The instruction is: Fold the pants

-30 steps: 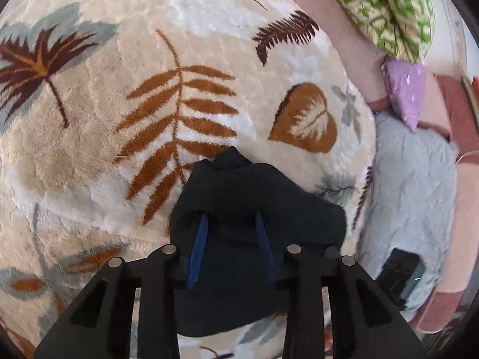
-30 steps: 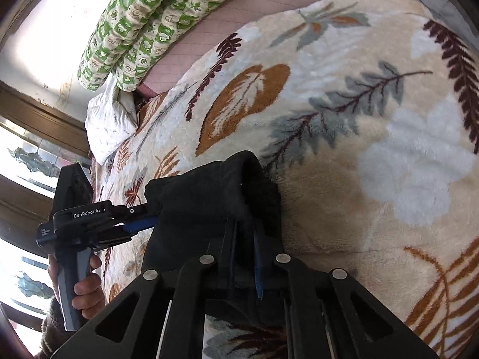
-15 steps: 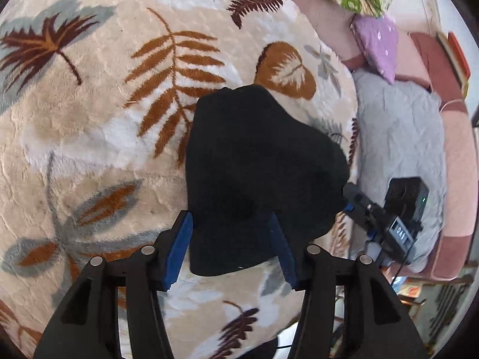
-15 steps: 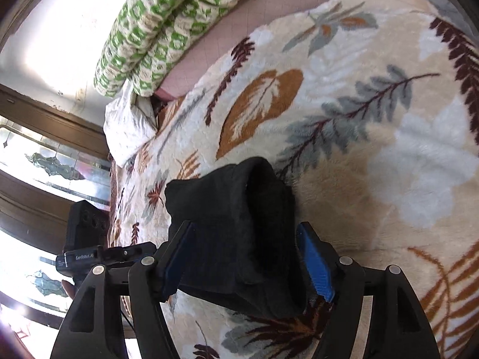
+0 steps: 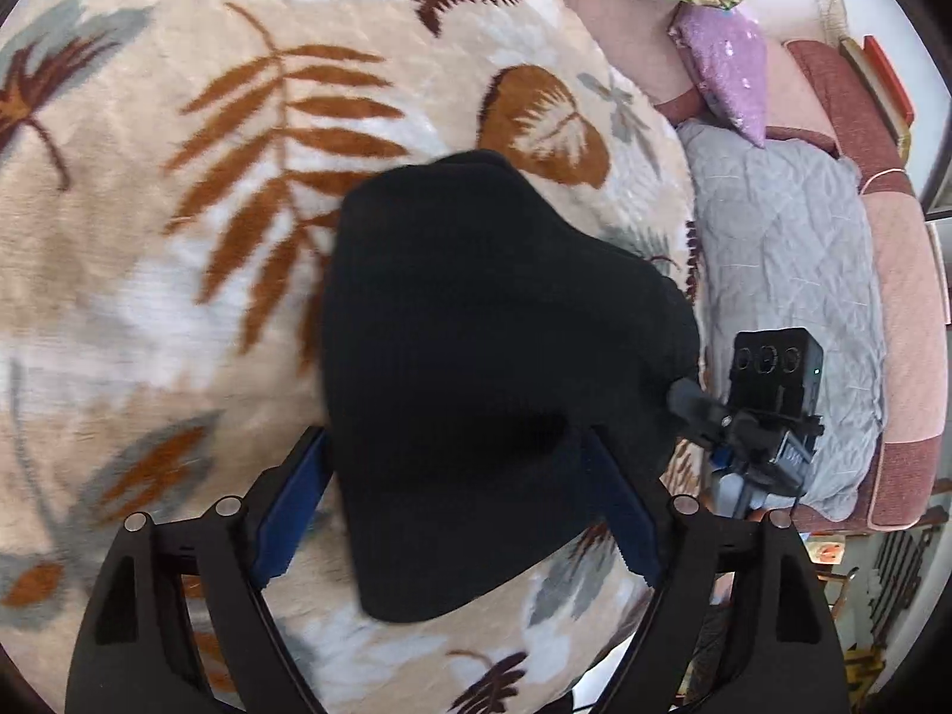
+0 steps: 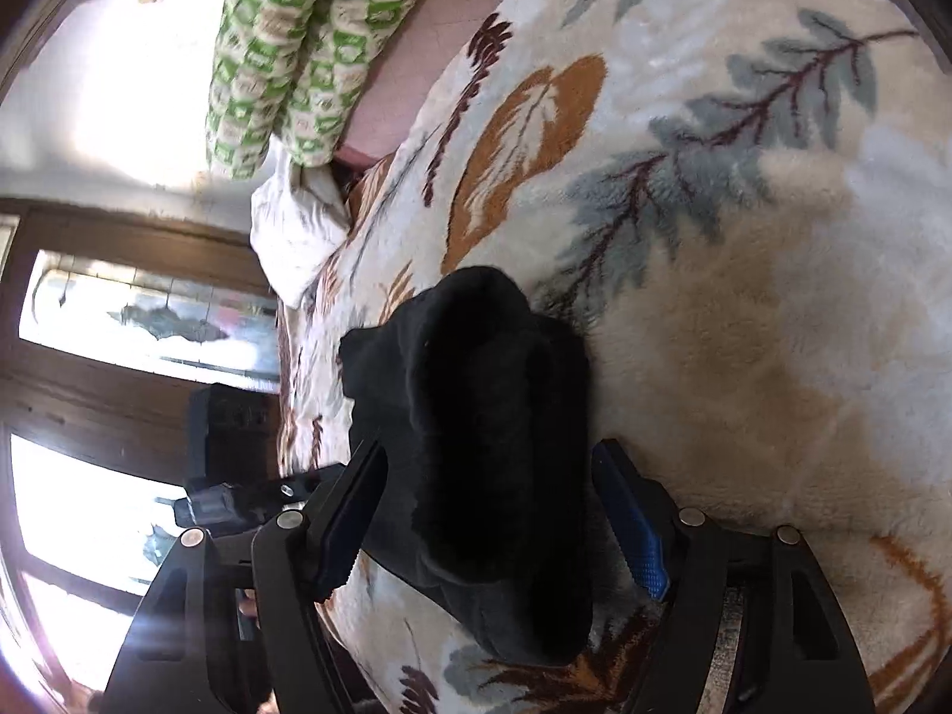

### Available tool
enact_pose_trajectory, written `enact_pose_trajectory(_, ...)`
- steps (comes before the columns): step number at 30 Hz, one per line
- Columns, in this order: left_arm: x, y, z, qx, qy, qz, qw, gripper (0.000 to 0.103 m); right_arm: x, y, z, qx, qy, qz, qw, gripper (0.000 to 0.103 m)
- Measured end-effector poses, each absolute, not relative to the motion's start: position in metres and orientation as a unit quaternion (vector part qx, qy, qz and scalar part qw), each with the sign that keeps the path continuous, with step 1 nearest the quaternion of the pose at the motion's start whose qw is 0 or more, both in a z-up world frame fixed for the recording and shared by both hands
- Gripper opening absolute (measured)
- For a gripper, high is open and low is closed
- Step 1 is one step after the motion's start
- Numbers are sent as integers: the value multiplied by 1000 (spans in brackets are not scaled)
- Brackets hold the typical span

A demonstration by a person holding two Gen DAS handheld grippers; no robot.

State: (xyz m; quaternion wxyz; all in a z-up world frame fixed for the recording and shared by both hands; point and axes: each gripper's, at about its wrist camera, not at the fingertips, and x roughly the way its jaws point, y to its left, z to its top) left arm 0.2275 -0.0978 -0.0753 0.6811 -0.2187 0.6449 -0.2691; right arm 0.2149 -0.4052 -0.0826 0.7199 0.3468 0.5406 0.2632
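Pants (image 5: 494, 369), black and bunched into a thick folded bundle, lie on the leaf-patterned plush blanket (image 5: 178, 309) and serve as the landmark for everything else. Closest to each camera, the fingers straddle the near end of the pants. The left gripper (image 5: 458, 511) has its jaws opening, the blue pads (image 5: 285, 511) standing clear on either side with the cloth between them but not pinched. The right gripper (image 6: 494, 523) is spread wide as well, its blue pad (image 6: 630, 529) beside the bundle and not pressing it; the pants lie loose between its fingers.

No writing can be read in the current views; the small label on the other gripper's body is too blurred.

Just right of the pants in the left view, the right gripper's black camera block (image 5: 773, 381) hangs over a grey quilted cover (image 5: 791, 273). Beyond the pants, the blanket shows rust fern fronds, a brown heart-shaped leaf and grey-blue sprays. Farther off sit a lilac pillow (image 5: 726, 65), a green-and-cream patterned quilt (image 6: 297, 41) and a pink sheet (image 6: 440, 24). Left of the pants in the right view stand dark wooden window frames (image 6: 119, 381) with bright glass.

A second ago both claws were pinched on the cloth; they have since let go, and the bundle has settled flatter on the blanket.
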Motion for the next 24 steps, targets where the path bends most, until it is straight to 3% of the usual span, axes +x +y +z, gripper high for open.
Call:
enact_pose_trajectory(2, 225, -97, -75, -239, 635, -280, 679, 83, 214, -401, -83, 338, 543, 262, 723, 65)
enact_pose_trajectory(3, 224, -96, -75, -242, 631, -282, 681, 72, 214, -400, -84, 336, 546, 257, 723, 58)
enact_pose_trajectory(4, 223, -95, -75, -243, 630, -283, 681, 56, 214, -399, -87, 335, 552, 248, 723, 44)
enact_pose_trajectory(6, 220, -92, -76, -234, 630, -274, 688, 36, 211, -403, -90, 340, 549, 236, 726, 37)
enact_pose_trajectory(7, 218, -91, -75, -225, 630, -268, 693, 32, 209, -404, -89, 337, 546, 234, 730, 33)
enact_pose_trajectory(12, 198, -109, -47, -136, 588, -246, 758, 25, 192, -395, -73, 302, 534, 203, 763, 30)
enact_pose_trajectory(24, 151, -84, -3, -132, 534, -240, 800, 22, 139, -383, -30, 300, 496, 163, 799, 29)
